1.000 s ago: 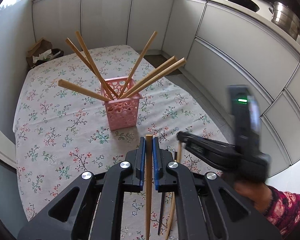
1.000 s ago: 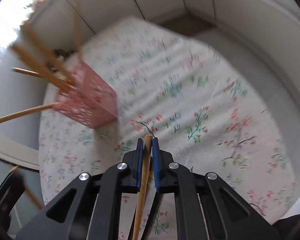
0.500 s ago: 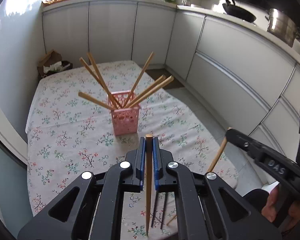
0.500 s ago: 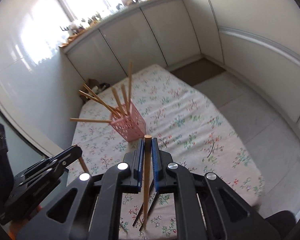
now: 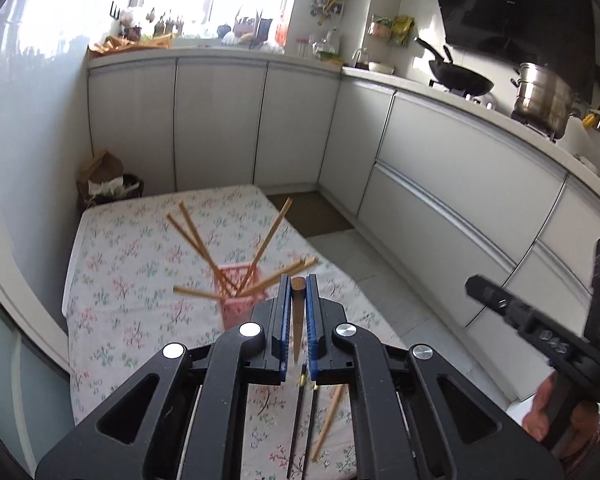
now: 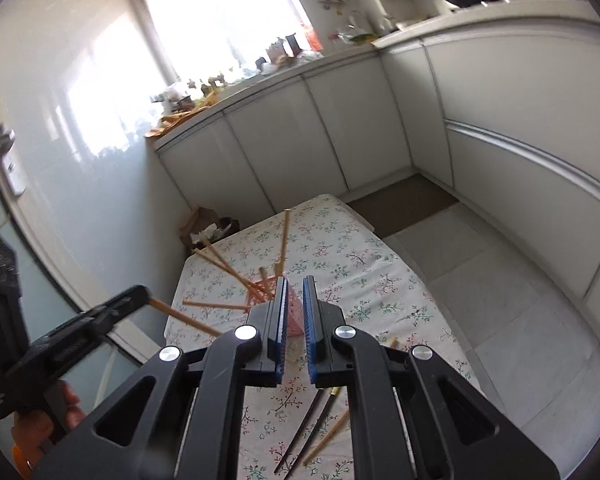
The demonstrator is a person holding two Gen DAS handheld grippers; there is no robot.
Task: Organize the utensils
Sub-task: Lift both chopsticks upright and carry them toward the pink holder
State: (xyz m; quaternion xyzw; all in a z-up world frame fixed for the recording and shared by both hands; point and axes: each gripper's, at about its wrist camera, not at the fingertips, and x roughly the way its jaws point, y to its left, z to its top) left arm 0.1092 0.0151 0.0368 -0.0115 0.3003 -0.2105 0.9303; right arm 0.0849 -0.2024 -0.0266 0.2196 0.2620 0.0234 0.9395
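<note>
Basket [image 5: 234,312], pink, perforated, stands upright at centre frame on the floral tablecloth [image 5: 120,280]. It holds a fan of wooden chopsticks [image 5: 198,240], about six, though blur makes the count unsure. Two lean toward upper left, one juts nearly level to the left, one rises steeply to the upper right, and two lean low to the right.

Left gripper [image 5: 298,281]: blue pads are pinched on one wooden chopstick [image 5: 297,320], its blunt end level with the fingertips and its tapered end hanging down. It is held above the table, on the near side of the basket. In the right wrist view this chopstick sticks out of the left gripper at lower left of frame.

Right gripper [image 6: 295,284]: pads are close together with only a thin slit between them. Nothing shows in the slit except the basket behind.

Lying on the cloth at the bottom of the frame, behind the left gripper's frame: a pair of dark chopsticks [image 5: 296,420] and, just right of them, one loose wooden chopstick [image 5: 327,420].

Surroundings: white cabinets [image 5: 220,120] wrap around the table. A brown paper bag [image 5: 100,168] sits in the corner at mid left. A wok [image 5: 460,78] and a steel pot [image 5: 540,96] are on the counter at upper right.
</note>
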